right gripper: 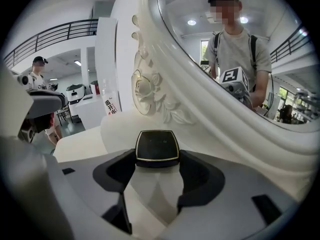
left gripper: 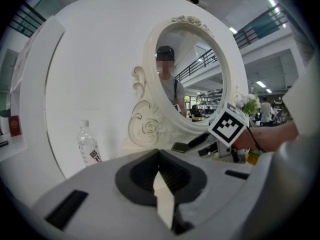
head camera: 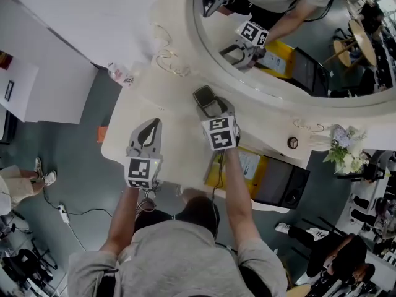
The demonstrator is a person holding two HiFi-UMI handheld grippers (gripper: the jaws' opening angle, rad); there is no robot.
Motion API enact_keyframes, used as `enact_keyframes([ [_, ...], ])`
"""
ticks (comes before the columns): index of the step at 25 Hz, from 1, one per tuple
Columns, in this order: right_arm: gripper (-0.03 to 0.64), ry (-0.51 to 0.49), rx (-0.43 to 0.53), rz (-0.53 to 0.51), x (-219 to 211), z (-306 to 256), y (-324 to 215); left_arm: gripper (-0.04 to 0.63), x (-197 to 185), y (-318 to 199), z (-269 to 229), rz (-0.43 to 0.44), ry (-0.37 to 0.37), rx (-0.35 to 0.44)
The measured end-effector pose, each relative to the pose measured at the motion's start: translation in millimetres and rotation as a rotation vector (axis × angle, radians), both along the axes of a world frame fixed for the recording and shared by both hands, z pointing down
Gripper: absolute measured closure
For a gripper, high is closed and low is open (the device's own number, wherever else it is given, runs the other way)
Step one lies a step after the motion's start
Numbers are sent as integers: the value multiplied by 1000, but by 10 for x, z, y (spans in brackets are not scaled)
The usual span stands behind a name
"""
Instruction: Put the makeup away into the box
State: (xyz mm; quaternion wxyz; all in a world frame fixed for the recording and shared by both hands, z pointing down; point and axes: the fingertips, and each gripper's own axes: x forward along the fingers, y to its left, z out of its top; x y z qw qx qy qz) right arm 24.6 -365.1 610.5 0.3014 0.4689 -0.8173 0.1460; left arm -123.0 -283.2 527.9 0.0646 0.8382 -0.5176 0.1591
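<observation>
The right gripper [head camera: 211, 107] was clamped on a small dark compact [head camera: 203, 95] with a thin gold rim; its own view showed the jaws pinching the near end of the compact [right gripper: 157, 148], most of the case jutting out toward 12 o'clock over the white dressing table [head camera: 139, 101]; whether it touched the top could not be told. The left gripper [head camera: 152, 124] hung at 9 o'clock of the right one, well apart from it, with its jaws together and nothing between them; a clear water bottle [head camera: 119, 73] stood at 11 o'clock of it, near the table's edge, and the oval mirror [head camera: 182, 23] rose at 12 o'clock. No box could be picked out with certainty; a yellow-and-black object [head camera: 272, 177] lay at 4 o'clock of the right gripper, beside the table, and might have been it. The compact looked light and rigid, but its lid was glossy and likely slippery; being probably hinged, with pressed powder or a glass inside, it would take a drop badly. A hold across the two side edges nearer the middle seemed safer than one at the very end, since a short bite could let it pivot or slide out; squeezing lid against base would also help keep it shut.
</observation>
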Motion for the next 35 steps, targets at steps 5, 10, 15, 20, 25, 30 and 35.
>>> enact_keyframes([
  [5,330,-16,53,28,29,-272,173,592,40,62,-172,27,5,25],
  [10,330,-10,87,64,109,-587,501,592,185,157,-358,94,14,46],
  [15,330,-7,119,135,274,-829,891,592,410,284,-489,186,23,60],
  [20,330,12,143,237,515,-947,1281,592,647,429,-484,290,43,58],
  [25,330,25,132,333,732,-887,1655,592,879,605,-487,391,38,59],
  [30,330,31,105,403,905,-722,1970,592,1048,769,-423,452,38,45],
  [35,330,30,73,443,1024,-478,2155,592,1181,870,-325,489,26,26],
])
